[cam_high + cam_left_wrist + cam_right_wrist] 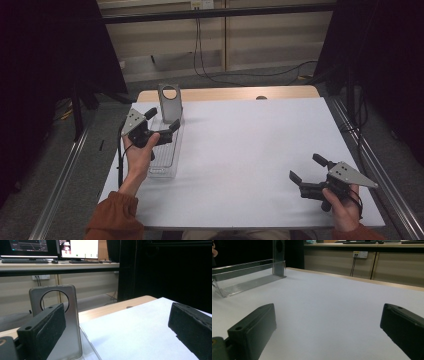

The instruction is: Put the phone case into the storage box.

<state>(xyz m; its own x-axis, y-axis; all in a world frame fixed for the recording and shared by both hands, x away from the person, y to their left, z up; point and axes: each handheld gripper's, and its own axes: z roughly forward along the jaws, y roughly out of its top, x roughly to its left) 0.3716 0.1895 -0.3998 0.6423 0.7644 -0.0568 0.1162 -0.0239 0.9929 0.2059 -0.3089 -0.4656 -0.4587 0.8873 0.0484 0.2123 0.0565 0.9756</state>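
Observation:
A grey metal plate with a round hole (169, 102) stands upright at the far end of a clear plastic tray (165, 152) on the table's left side. My left gripper (161, 119) hovers open over the tray, just short of the plate. In the left gripper view the plate (71, 322) rises behind the left jaw, with nothing between the jaws. My right gripper (307, 167) is open and empty near the table's front right corner. The right gripper view shows the tray (244, 280) and the plate (278, 257) far off at upper left.
A white sheet (250, 145) covers the table, with a wooden strip (235, 93) along the far edge. Cables (210, 70) hang down the wall behind. Metal rails (367, 155) flank both sides. Monitors (75, 248) stand on a desk beyond.

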